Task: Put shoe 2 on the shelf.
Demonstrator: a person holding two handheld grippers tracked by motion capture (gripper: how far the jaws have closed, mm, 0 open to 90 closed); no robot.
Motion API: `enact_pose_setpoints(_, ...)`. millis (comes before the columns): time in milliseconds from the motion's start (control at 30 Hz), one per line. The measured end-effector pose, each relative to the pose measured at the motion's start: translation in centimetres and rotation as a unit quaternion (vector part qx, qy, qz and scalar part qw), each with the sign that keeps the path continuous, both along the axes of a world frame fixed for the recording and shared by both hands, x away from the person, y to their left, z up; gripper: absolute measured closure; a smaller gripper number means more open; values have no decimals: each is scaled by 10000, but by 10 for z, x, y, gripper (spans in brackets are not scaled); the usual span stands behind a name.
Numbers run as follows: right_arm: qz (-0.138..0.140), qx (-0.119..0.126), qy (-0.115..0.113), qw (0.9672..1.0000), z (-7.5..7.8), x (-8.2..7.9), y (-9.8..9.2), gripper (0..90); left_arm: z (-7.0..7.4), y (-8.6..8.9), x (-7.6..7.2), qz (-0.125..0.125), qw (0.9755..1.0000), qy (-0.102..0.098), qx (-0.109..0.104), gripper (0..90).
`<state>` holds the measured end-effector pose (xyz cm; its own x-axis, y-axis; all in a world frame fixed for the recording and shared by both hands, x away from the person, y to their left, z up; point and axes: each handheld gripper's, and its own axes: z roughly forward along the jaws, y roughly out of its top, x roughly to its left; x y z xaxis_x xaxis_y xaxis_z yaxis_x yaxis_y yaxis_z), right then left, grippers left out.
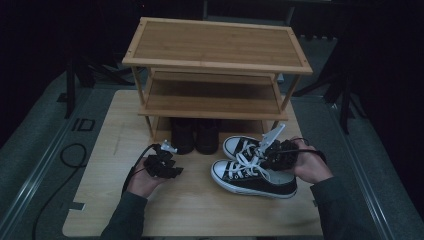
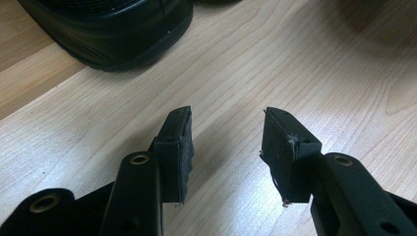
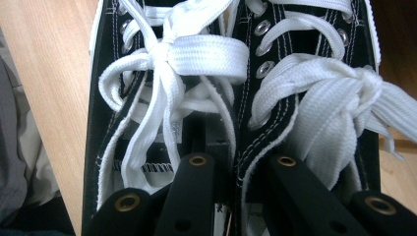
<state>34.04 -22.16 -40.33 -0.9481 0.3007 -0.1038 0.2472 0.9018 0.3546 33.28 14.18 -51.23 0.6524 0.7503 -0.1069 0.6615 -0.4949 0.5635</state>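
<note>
At the left of the high view, the left hand-held gripper rests low over the pale wooden worktop, held by the person's left hand, its cable looping back toward the sleeve. In the left gripper view its jaws stand apart with nothing but bare wood grain between them: it is released and grasps nothing. Just ahead of it sits a pair of black shoes, tucked at the foot of the bamboo shoe rack; the rounded toe of one black shoe fills the top left of the left gripper view.

To the right lie the black-and-white sneakers, side by side on the worktop in front of the rack, toes pointing left. The right hand-held gripper is at their collars, near the white laces. In the right gripper view its jaws are clenched on the two adjoining inner collar walls, one jaw inside each sneaker, pinching the pair together.
</note>
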Motion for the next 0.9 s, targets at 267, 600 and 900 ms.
enact_pose_setpoints(267, 144, 5, -78, 9999, 12, 2, 6, 857, 2, 5, 0, 48, 10000, -24, -33, 551)
enact_pose_setpoints(600, 344, 23, -151, 9993, 25, 4, 13, 857, 3, 8, 0, 116, 9999, -31, -80, 551)
enact_pose_setpoints(900, 616, 118, -122, 9980, 34, 5, 16, 856, 5, 12, 0, 147, 9998, -63, -91, 551)
